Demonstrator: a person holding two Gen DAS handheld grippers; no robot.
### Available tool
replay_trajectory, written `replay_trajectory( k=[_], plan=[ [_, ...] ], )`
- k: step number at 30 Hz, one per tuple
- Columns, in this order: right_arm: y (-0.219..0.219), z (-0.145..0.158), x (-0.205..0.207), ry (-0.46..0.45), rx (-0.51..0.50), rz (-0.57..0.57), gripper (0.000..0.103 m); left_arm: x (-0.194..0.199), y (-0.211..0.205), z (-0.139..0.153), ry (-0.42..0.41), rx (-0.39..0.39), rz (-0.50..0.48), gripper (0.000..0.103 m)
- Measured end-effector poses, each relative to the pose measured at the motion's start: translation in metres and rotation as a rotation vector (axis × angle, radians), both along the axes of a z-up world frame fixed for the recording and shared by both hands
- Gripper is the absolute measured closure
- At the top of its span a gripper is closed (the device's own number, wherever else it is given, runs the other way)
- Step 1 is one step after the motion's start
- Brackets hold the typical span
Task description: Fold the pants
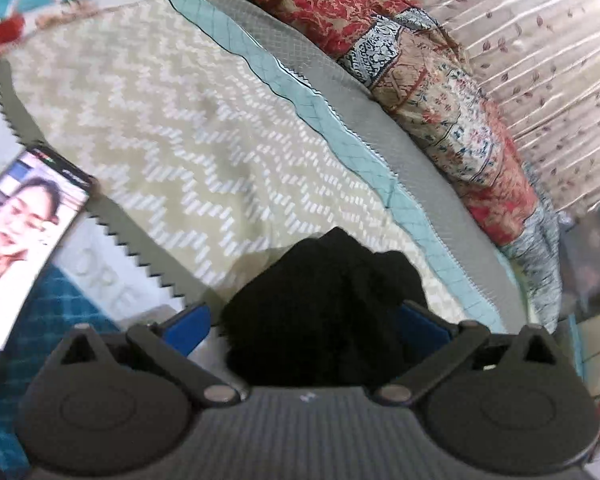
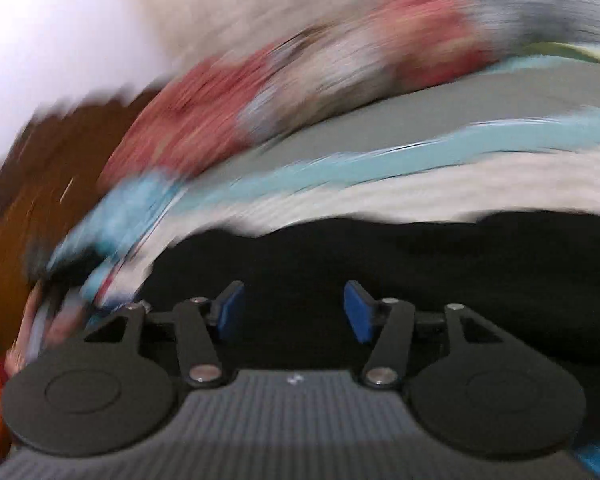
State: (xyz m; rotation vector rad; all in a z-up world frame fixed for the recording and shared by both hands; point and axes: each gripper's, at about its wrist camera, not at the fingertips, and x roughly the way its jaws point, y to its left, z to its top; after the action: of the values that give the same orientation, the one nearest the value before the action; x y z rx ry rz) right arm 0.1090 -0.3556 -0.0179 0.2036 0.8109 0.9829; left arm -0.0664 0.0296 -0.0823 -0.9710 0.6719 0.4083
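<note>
Between the left tongs [image 1: 306, 326], bunched black pants [image 1: 324, 308] sit.

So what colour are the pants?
Black pants, clearest in the left wrist view, bunched between the left gripper fingers.

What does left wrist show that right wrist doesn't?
Left wrist only: a phone with a face on screen, the zigzag cloth in sharp detail, and the pants bunched between the left gripper jaws. Right wrist only: a brown surface, heavy blur, pants spread wide past the open right gripper. Both: black pants, teal border, patterned quilt.
</note>
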Motion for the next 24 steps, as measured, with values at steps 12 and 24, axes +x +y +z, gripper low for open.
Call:
replay_trajectory(
  k=[12,24],
  plan=[
    [0.245,-0.013,0.009,-0.117,-0.166,0.454,0.032,-0.076,-0.012,-0.002,-0.176,-0.059,0.013,0.001],
    [0.19,0.06,0.063,-0.268,-0.087,0.149,0.09,-0.02,-0.03,-0.052,-0.155,-0.179,-0.135,0.004]
  ],
)
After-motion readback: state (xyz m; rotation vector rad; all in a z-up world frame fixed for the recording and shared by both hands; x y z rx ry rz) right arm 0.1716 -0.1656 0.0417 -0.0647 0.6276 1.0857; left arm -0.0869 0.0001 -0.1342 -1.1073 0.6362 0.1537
